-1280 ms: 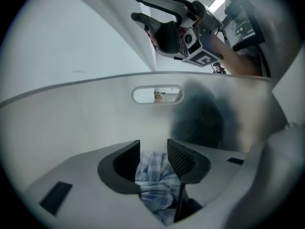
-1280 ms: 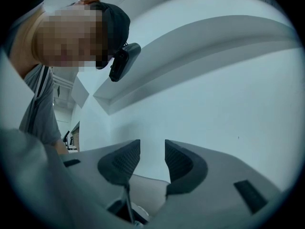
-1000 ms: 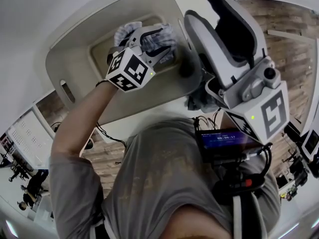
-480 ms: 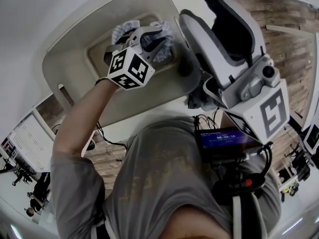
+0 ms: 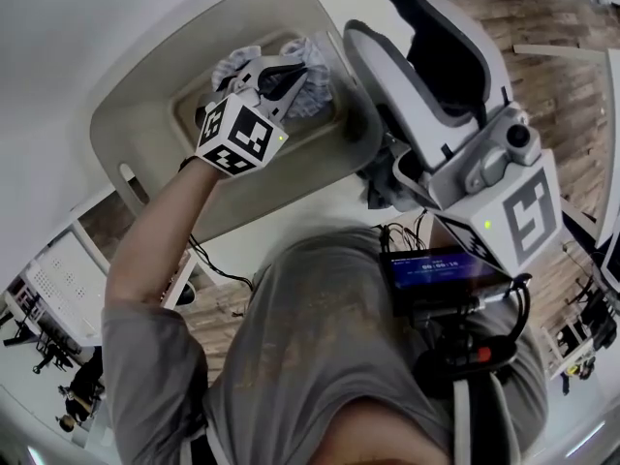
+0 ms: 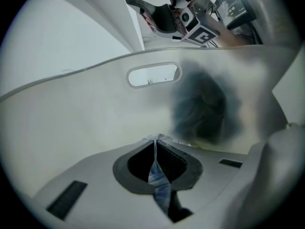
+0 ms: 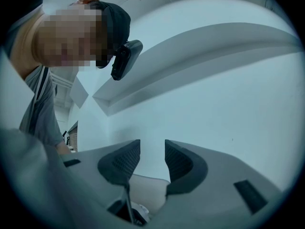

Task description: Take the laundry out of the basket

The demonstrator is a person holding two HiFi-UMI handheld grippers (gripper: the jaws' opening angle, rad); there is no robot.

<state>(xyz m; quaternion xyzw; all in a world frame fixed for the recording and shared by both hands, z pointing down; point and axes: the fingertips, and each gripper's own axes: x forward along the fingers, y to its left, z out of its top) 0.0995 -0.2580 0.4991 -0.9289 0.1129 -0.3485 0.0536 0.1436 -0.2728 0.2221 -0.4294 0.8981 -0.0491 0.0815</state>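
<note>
Pinching a thin fold of the blue and white cloth (image 6: 160, 184), the left gripper (image 6: 155, 141) has just been closing, and its jaws now squeeze almost together on it, down inside the pale basket (image 5: 145, 114). The cloth looks soft, light and floppy, so it should lift easily but may hang and drag. A bunched-up bit is safer to grab than an edge. The right gripper (image 7: 152, 151) is up high, jaws partly open, with nothing in them.

Head view steeply down onto basket (image 5: 136, 114), left gripper view close inside same basket, right gripper view facing wall (image 7: 228, 104)
</note>
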